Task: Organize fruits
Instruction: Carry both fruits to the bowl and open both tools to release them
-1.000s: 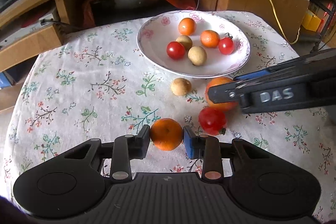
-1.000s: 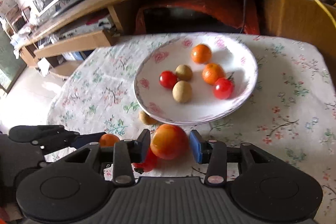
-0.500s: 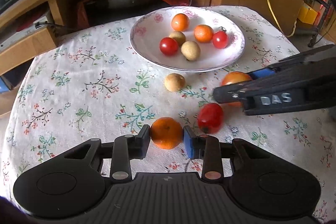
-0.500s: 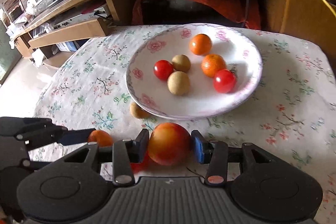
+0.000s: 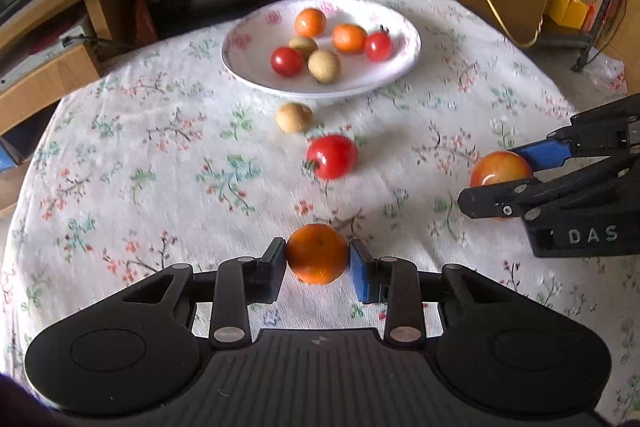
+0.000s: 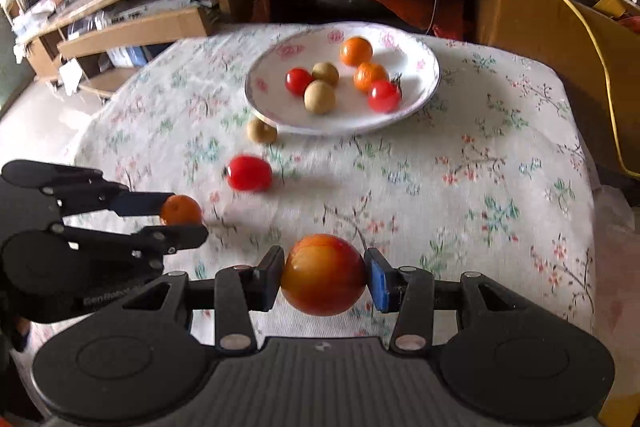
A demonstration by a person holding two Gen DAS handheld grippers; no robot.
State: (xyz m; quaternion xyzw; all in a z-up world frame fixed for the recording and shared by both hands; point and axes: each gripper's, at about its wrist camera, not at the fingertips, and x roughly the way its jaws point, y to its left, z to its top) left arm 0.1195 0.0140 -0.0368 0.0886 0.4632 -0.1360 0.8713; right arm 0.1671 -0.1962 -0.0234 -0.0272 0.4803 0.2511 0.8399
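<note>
**Both grippers loaded, plate is dead ahead**

So the left gripper [image 5: 318, 259] is clamped on a small orange [image 5: 317, 253], pads pressing on both sides of it. The right gripper [image 6: 324, 277] has the same deal going with a bigger red-yellow fruit [image 6: 323, 279], squeezed between its pads. Both look lifted clear of the cloth, though I can't swear to that from these angles.

What matters for the next move, I'd guess: the plate [image 5: 400, 67] lies straight ahead of both grippers, well apart from either. From the left gripper it's ahead and a touch right; from the right gripper [image 5: 504, 183] it's ahead and a bit left. Neither looks clearly nearer to me. The two fruits are round, so there's no long axis to fuss over.

In between sit two loose ones on the desk: a tomato [image 5: 332, 157] ahead of the left gripper, and past that a tan fruit [image 5: 294, 117] just beside the plate's near rim. The tomato does have a long axis, lying roughly crosswise.

The plate already holds six fruits bunched toward the middle, so the near part of it is the free spot. Carrying in too low risks knocking the tomato.
</note>
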